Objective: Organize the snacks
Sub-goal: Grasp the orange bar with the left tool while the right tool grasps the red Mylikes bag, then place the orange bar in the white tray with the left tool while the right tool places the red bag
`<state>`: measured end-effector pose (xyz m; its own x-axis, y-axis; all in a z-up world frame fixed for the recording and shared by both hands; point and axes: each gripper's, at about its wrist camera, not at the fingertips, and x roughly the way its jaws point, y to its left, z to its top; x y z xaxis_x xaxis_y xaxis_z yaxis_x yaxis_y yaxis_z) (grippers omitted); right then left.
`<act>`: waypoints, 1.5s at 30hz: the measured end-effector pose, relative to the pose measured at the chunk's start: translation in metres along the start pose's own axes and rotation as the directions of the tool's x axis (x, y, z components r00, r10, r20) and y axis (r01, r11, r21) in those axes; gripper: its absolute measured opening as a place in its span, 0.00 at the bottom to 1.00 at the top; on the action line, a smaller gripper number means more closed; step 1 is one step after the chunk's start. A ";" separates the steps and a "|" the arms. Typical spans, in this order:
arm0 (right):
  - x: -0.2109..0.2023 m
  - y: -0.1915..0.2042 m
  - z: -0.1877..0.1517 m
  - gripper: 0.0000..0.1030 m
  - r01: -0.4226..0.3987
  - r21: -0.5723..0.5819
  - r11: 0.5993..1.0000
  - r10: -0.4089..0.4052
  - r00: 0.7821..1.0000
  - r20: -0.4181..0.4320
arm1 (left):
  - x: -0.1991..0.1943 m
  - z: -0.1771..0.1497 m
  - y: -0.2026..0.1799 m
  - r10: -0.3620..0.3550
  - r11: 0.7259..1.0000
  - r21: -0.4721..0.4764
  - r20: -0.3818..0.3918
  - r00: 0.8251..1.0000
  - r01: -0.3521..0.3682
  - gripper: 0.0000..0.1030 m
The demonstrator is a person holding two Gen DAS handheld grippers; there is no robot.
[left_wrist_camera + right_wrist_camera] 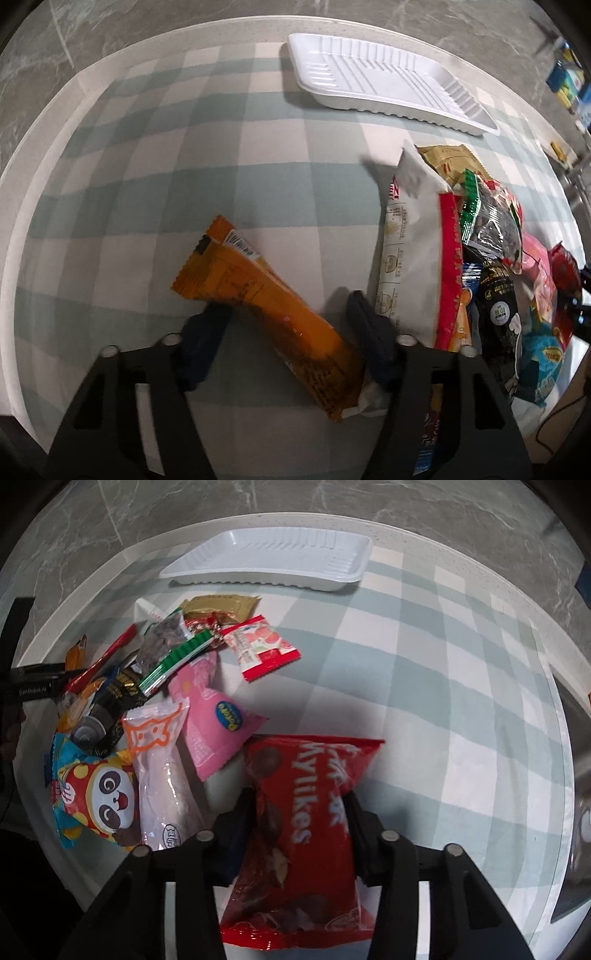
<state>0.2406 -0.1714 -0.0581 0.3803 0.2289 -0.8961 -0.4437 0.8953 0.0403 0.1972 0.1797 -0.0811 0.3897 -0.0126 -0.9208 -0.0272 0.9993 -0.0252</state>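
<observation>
In the left wrist view my left gripper (286, 308) has its jaws wide apart around a long orange snack packet (266, 299) that lies slanted between the fingers. A pile of snack packets (480, 251) lies to its right. In the right wrist view my right gripper (299, 805) is shut on a red Mylikes bag (303, 823), pinched between both fingers. The pile (147, 686) sits to its left, with a pink packet (210, 709) and a panda packet (99, 797). A white ribbed tray (384, 81) stands empty at the table's far side and also shows in the right wrist view (273, 559).
The round table has a green-and-white checked cloth (184, 184) and a pale rim (461, 550). Grey marble floor lies beyond. The other gripper's black body (33, 686) shows at the left edge of the right wrist view. A red-and-white packet (264, 648) lies apart from the pile.
</observation>
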 end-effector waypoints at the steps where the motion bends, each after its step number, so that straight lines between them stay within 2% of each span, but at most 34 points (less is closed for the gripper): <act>1: 0.000 -0.002 0.000 0.43 -0.006 0.007 1.000 0.006 1.000 0.004 | 0.000 0.000 -0.001 0.011 1.000 0.019 0.005 1.000 -0.011 0.46; 3: -0.001 -0.006 -0.001 0.41 -0.023 0.015 1.000 0.023 1.000 0.015 | -0.002 0.000 -0.002 -0.002 1.000 0.029 0.020 1.000 0.002 0.29; 7: -0.002 -0.021 -0.003 0.37 -0.100 0.063 0.993 0.098 0.994 0.041 | -0.003 0.003 -0.001 -0.002 1.000 0.002 0.007 1.000 0.002 0.21; 9: -0.003 -0.032 -0.003 0.35 -0.158 0.117 0.981 0.153 0.987 0.051 | -0.004 0.005 0.001 -0.028 0.999 -0.025 -0.008 1.000 0.028 0.17; 14: -0.006 -0.059 -0.003 0.35 -0.264 0.213 0.941 0.252 0.964 0.082 | -0.008 0.008 0.012 -0.082 0.989 -0.122 -0.012 0.997 0.080 0.17; 16: -0.007 -0.066 -0.003 0.35 -0.295 0.240 0.925 0.282 0.955 0.090 | -0.014 0.010 0.016 -0.095 0.985 -0.144 0.009 0.995 0.095 0.17; 22: -0.008 -0.086 0.014 0.35 -0.378 0.294 0.878 0.356 0.926 0.126 | -0.030 0.026 0.021 -0.094 0.983 -0.154 0.046 0.994 0.100 0.17; 27: -0.010 -0.093 0.048 0.35 -0.444 0.311 0.840 0.409 0.896 0.175 | -0.036 0.054 0.023 -0.117 0.982 -0.140 0.078 0.990 0.127 0.17; 34: -0.004 -0.097 0.112 0.35 -0.484 0.277 0.830 0.442 0.874 0.202 | -0.028 0.118 0.019 -0.154 0.983 -0.085 0.107 0.982 0.163 0.17; 45: 0.034 -0.090 0.209 0.35 -0.460 0.199 0.865 0.433 0.886 0.164 | 0.011 0.210 -0.015 -0.178 0.984 0.045 0.094 0.979 0.175 0.17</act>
<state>0.4634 -0.1640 0.0001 0.2778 0.6533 -0.7043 -0.3972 0.7457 0.5350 0.3954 0.1720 -0.0095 0.4732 -0.1873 -0.8608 0.0827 0.9823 -0.1683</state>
